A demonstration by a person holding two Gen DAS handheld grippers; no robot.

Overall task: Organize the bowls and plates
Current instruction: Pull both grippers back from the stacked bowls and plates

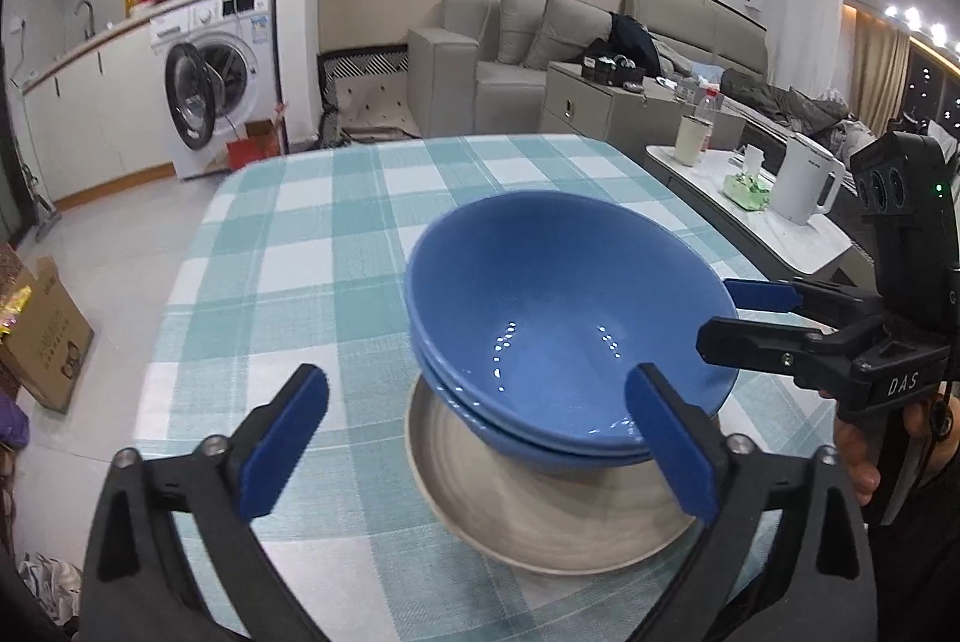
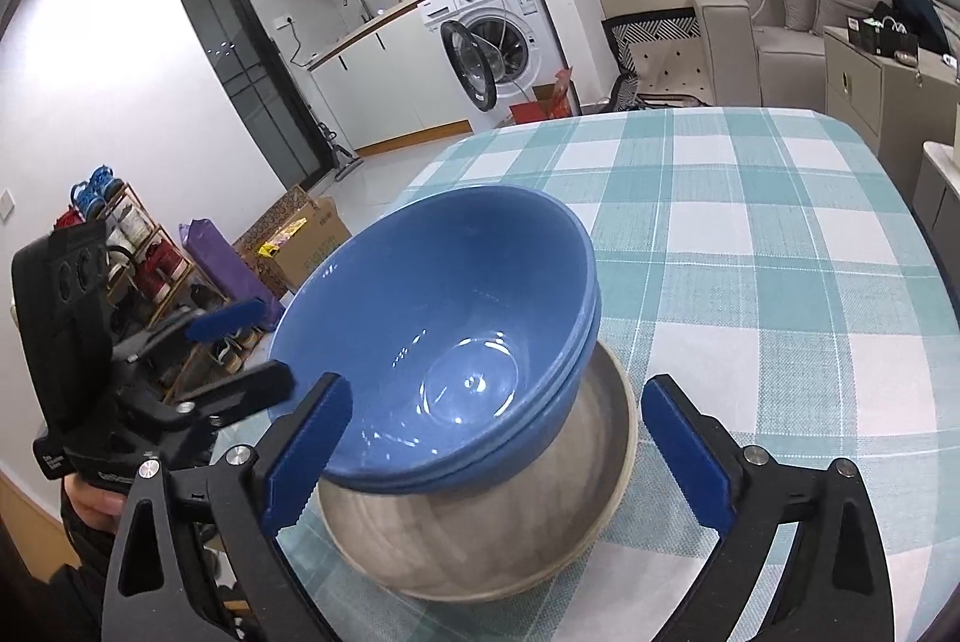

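Two blue bowls (image 1: pixel 558 306) (image 2: pixel 444 330) are nested one in the other and rest, somewhat tilted, in a wide grey-beige plate (image 1: pixel 540 516) (image 2: pixel 480 540) on the teal checked tablecloth (image 1: pixel 300 234) (image 2: pixel 750 234). My left gripper (image 1: pixel 480 378) (image 2: pixel 271 342) is open, its right blue pad in front of the bowls' near rim, its left pad over bare cloth. My right gripper (image 2: pixel 497 387) (image 1: pixel 717 315) is open too, its fingers wide apart at the bowls' other side, near the rim. Neither gripper presses on anything.
A low side table (image 1: pixel 780 234) to the right holds a white kettle (image 1: pixel 804 186), a cup and a tissue pack. A cardboard box (image 1: pixel 42 336) stands on the floor past the table's left edge. A washing machine (image 1: pixel 216 84) with its door open and a sofa stand further back.
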